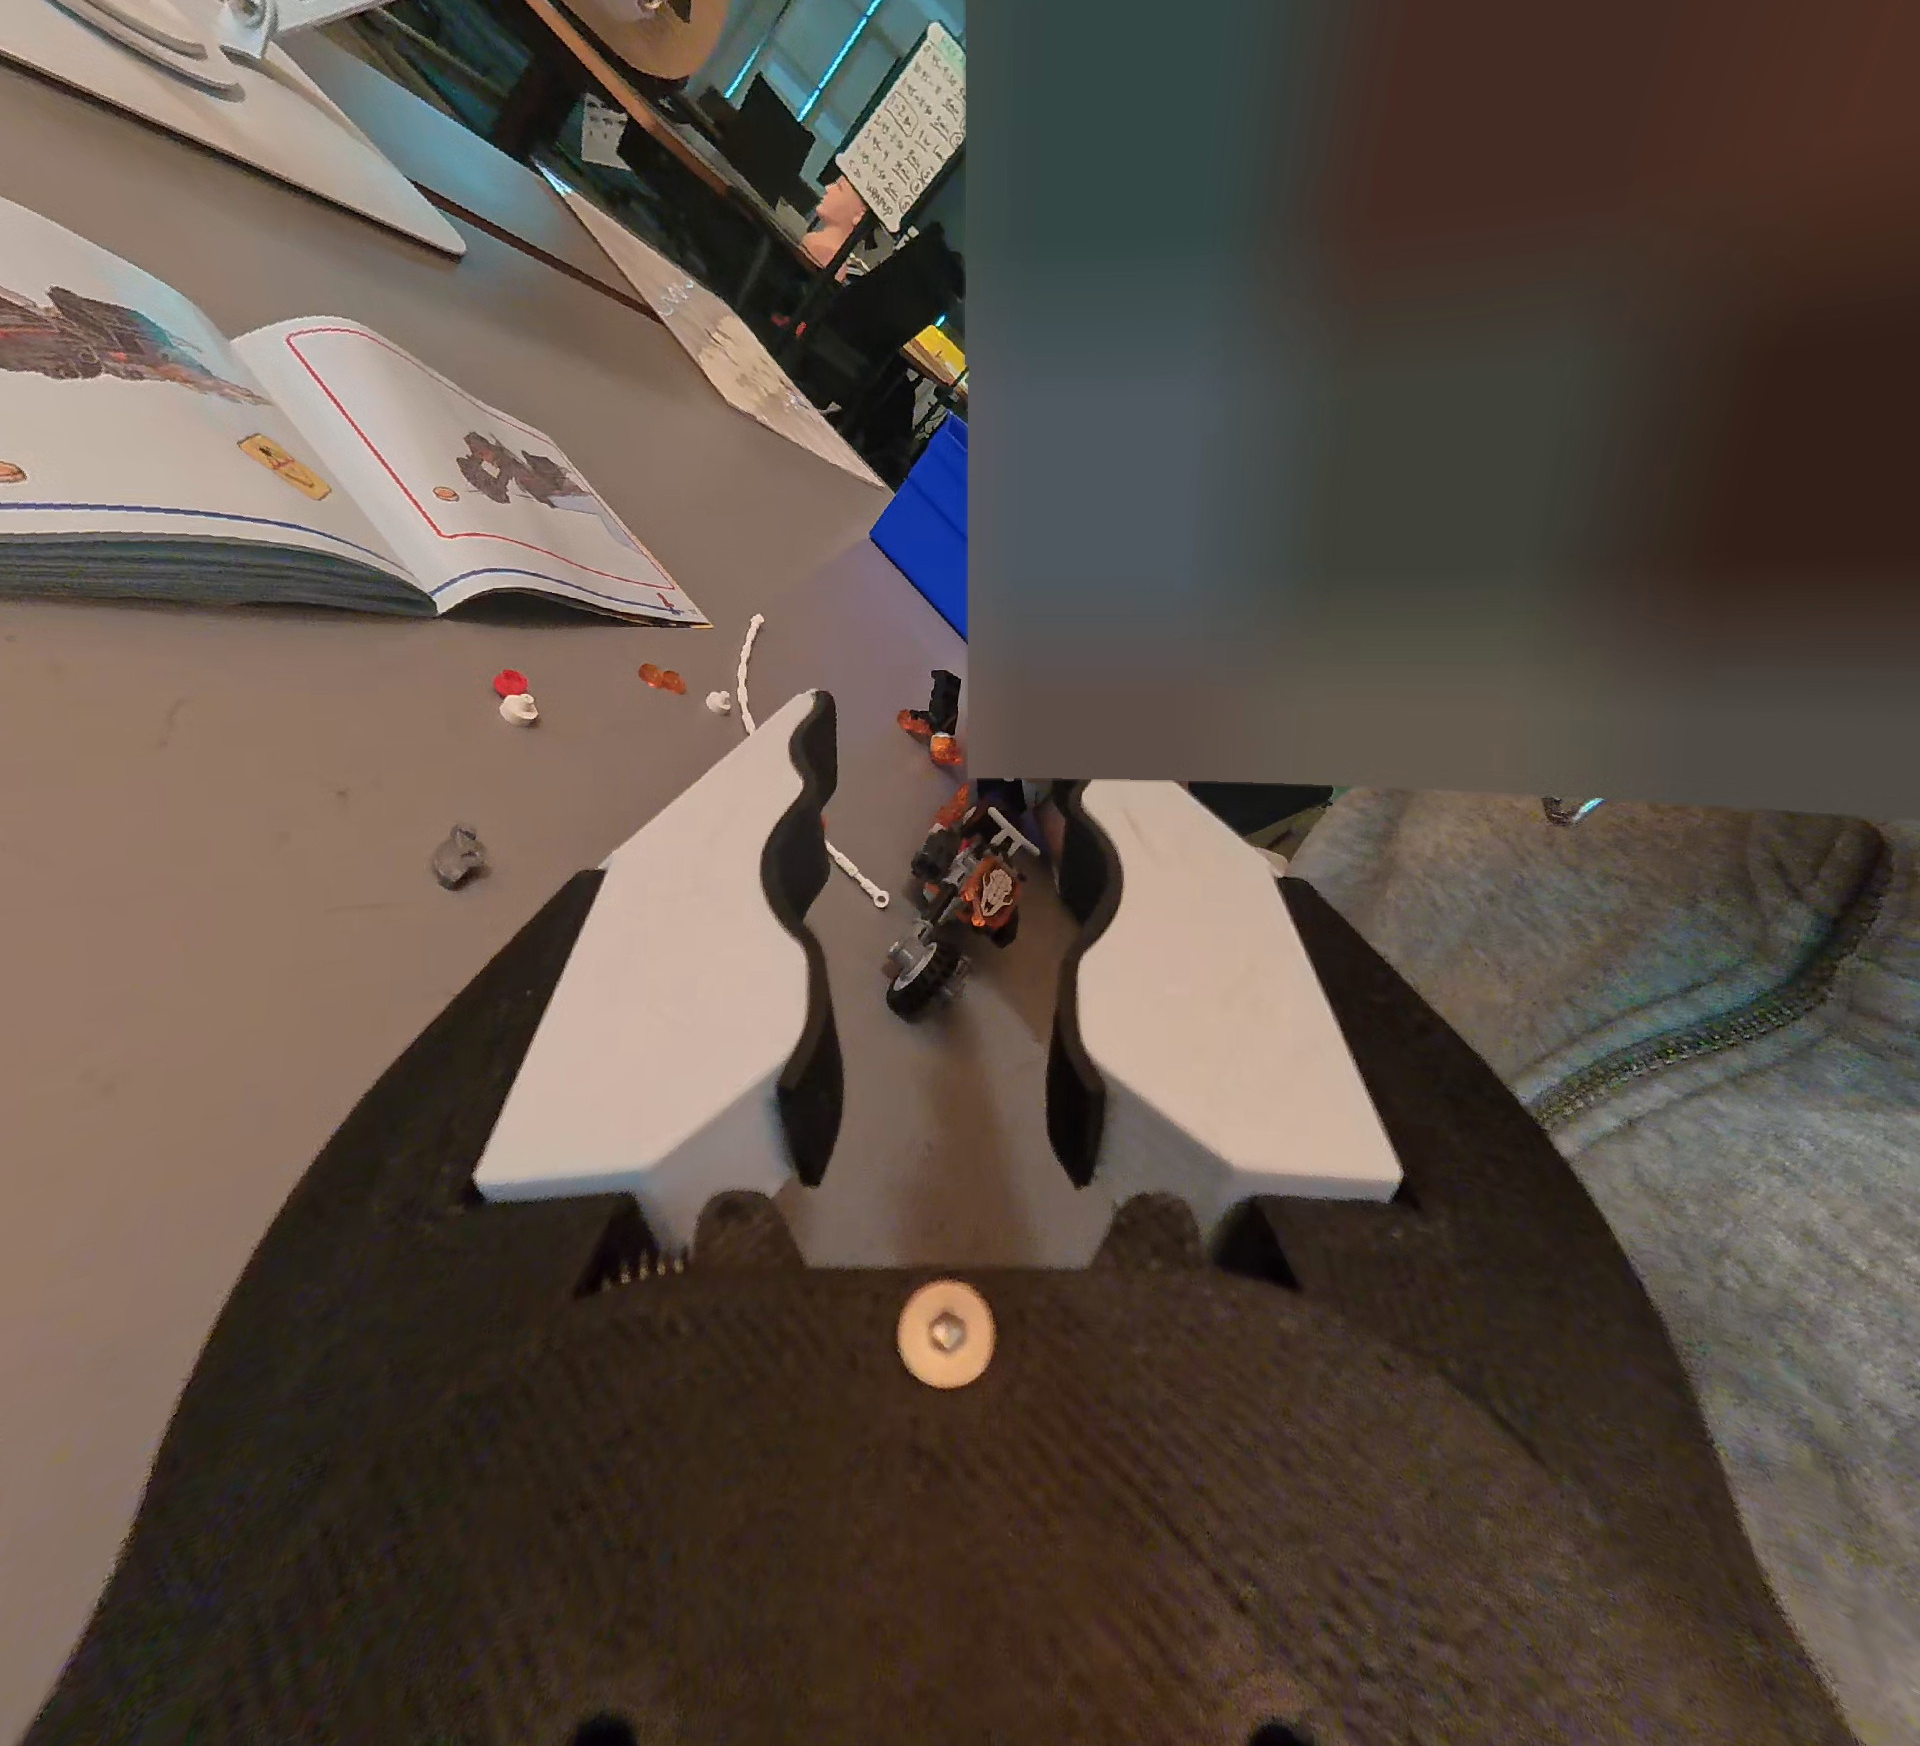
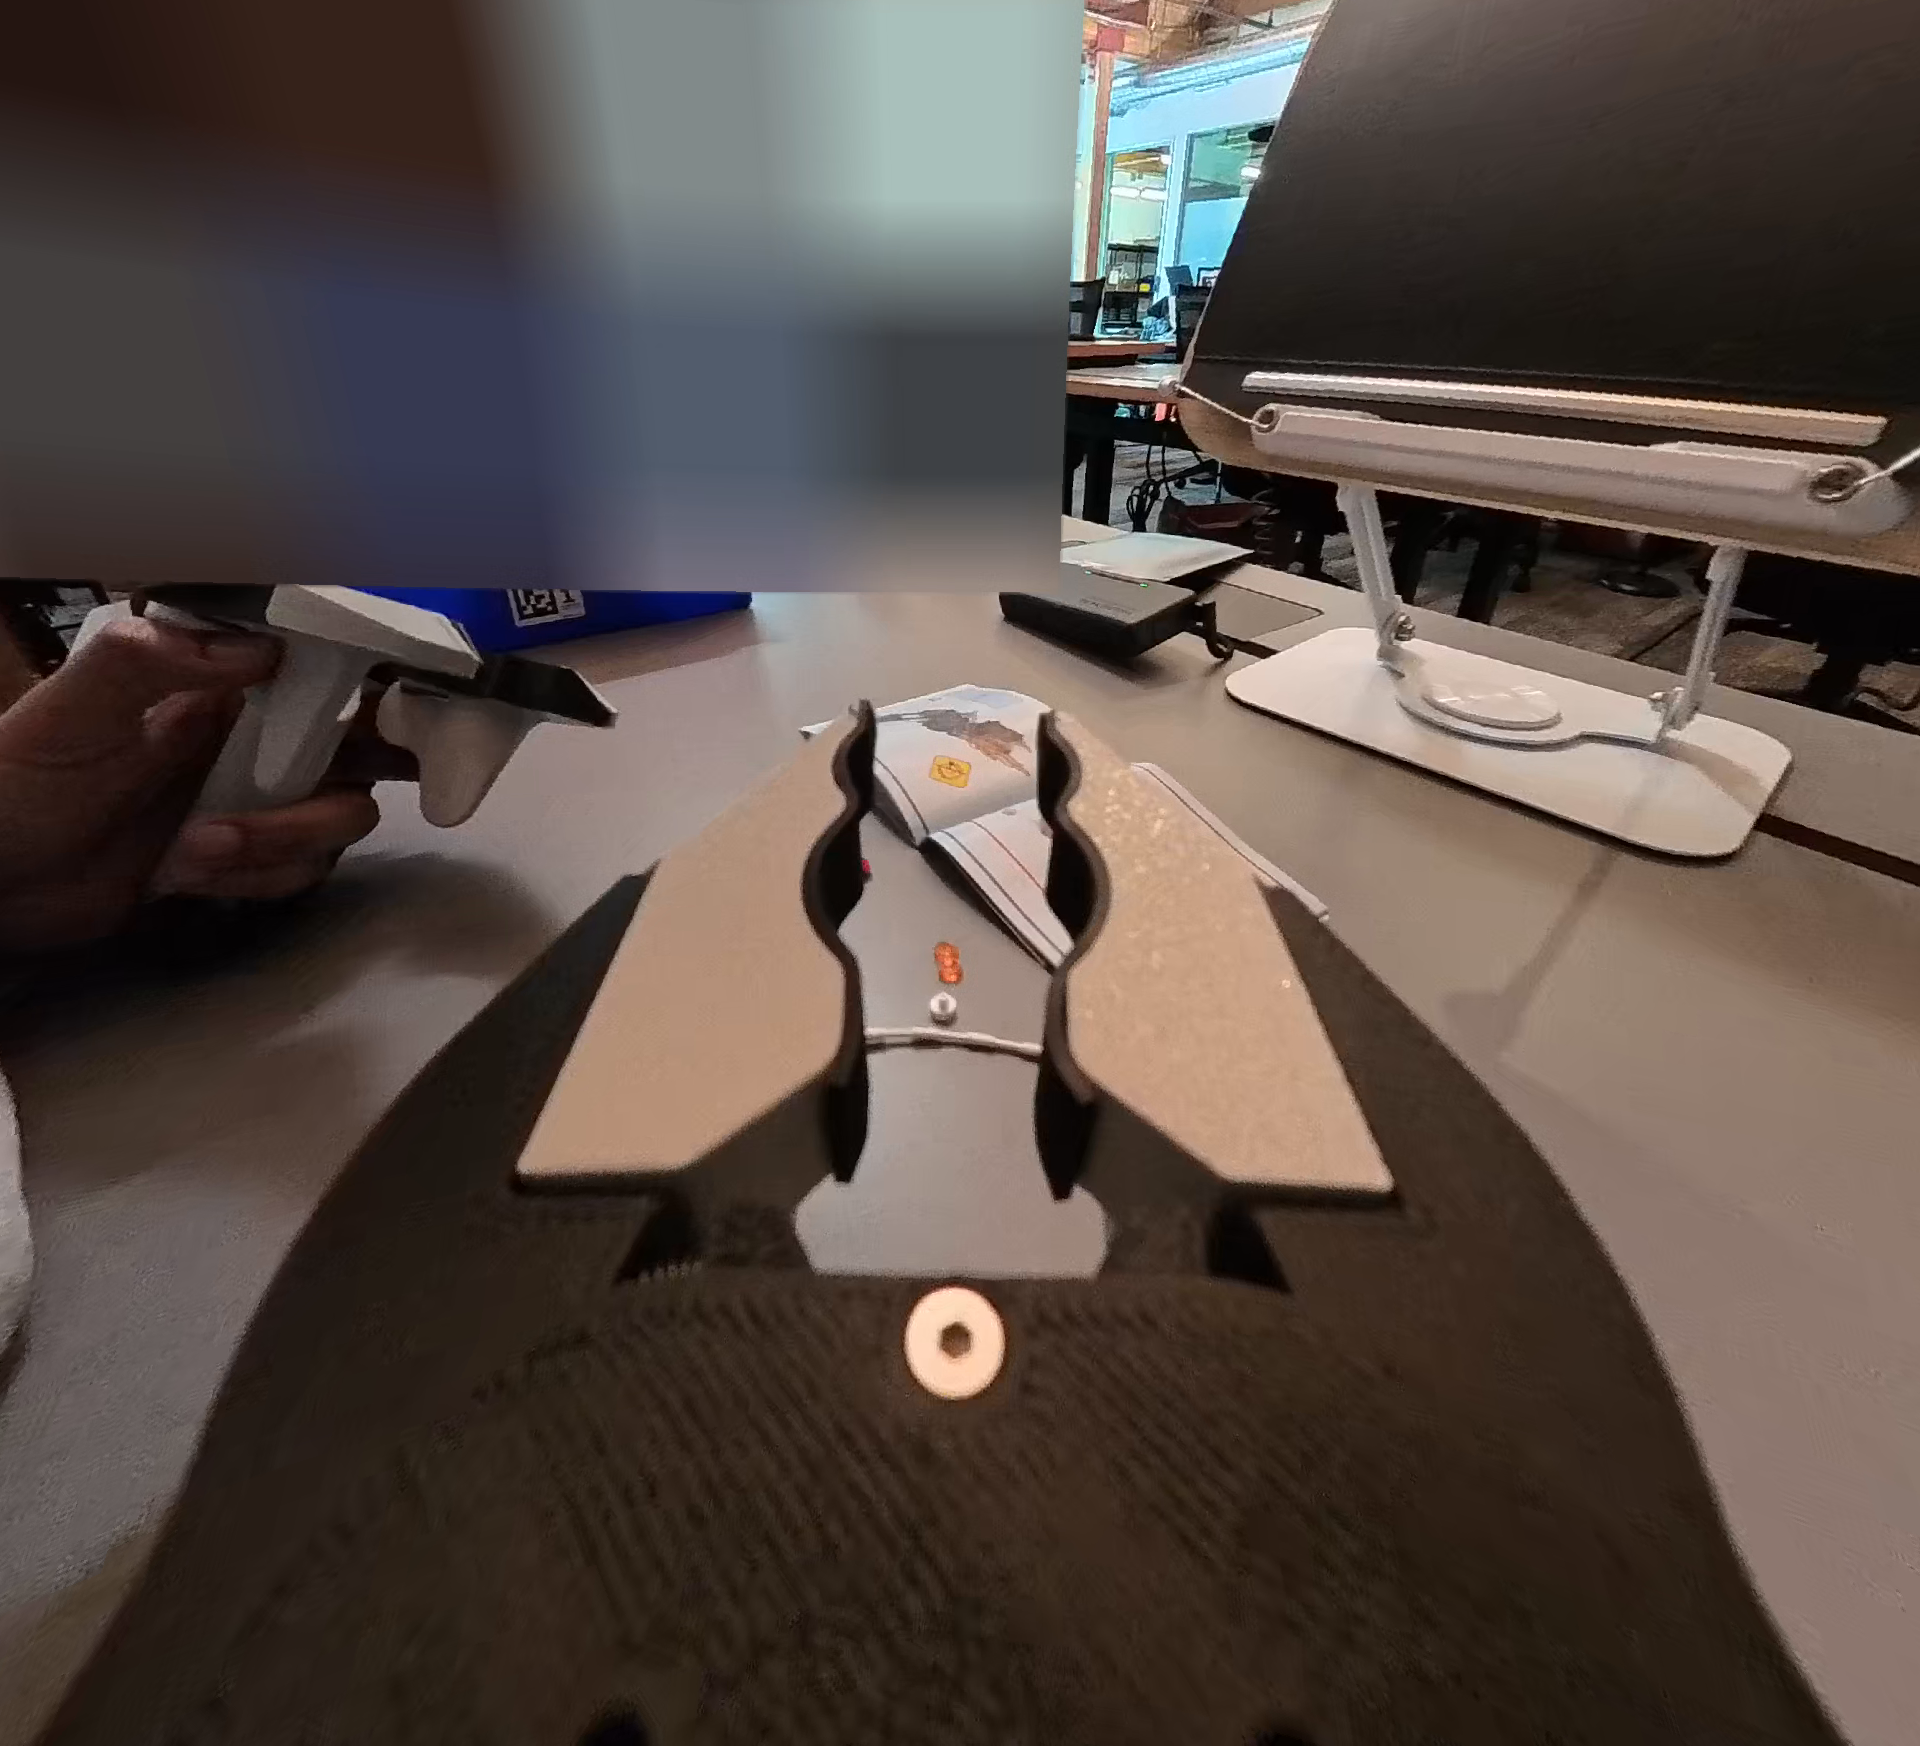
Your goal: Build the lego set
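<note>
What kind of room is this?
Probably an open office or workshop: rows of desks and chairs stand behind, a whiteboard is across the room, and a booklet lies on the table.

One motorcycle point(image 1: 961, 907), one booklet point(image 1: 312, 470), two white chains point(image 1: 750, 673), perhaps six loose studs point(image 1: 511, 684)

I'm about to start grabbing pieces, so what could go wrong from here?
1. The small motorcycle build lies between the open left tongs; a careless close could knock parts off.
2. The thin white chain crosses between the open right tongs and could snag.
3. The tiny orange studs could scatter.
</note>
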Motion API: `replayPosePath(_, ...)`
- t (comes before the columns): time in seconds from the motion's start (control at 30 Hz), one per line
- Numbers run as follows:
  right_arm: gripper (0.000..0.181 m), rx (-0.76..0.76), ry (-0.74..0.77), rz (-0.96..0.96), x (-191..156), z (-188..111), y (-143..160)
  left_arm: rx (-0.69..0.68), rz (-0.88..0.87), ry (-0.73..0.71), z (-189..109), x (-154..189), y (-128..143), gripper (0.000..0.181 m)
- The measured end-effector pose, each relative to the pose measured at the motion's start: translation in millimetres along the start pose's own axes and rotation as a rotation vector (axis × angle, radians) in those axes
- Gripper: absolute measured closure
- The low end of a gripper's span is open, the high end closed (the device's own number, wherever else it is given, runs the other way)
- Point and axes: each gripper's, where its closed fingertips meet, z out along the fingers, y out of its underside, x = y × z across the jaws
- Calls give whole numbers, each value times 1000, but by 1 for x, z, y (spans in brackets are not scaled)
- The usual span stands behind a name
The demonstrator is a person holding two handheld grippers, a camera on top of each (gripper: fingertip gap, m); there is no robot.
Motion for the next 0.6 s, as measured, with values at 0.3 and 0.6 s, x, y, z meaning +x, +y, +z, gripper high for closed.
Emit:
replayPosePath(0.3,145,45,-19,-21,-11,-2,-17,-41,85,-46,3,2,6,142)
replayPosePath(0.6,147,126,-1,-90,-25,-16,-41,-97,190,-99,9,5,14,142)
